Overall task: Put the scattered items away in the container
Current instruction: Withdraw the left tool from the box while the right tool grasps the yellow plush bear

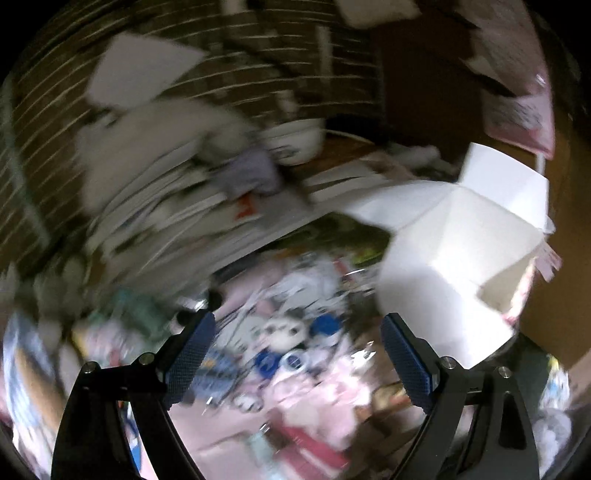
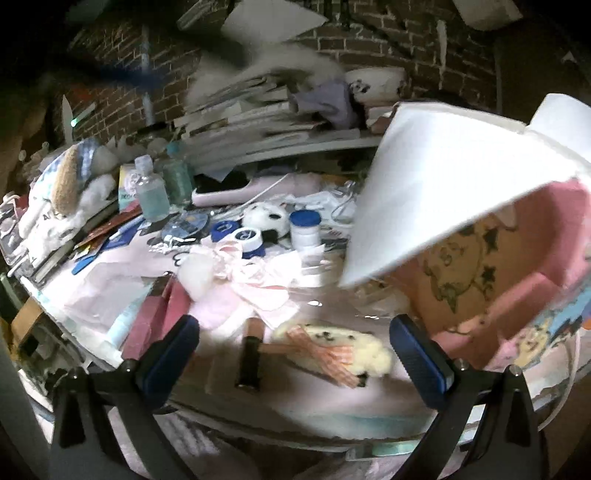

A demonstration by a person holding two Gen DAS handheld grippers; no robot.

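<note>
Both gripper sets gape over cluttered table (image 2: 110,295); brick wall (image 2: 369,33) behind.

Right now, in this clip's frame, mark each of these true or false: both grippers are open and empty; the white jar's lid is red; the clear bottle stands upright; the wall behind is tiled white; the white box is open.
1. Both grippers are open and empty. True: left gripper, right gripper.
2. The white jar has a red lid. False: the lid is blue.
3. The clear bottle stands upright. True.
4. The wall is tiled white. False: it is dark brick.
5. The white box is open. True: its flaps are raised.
</note>
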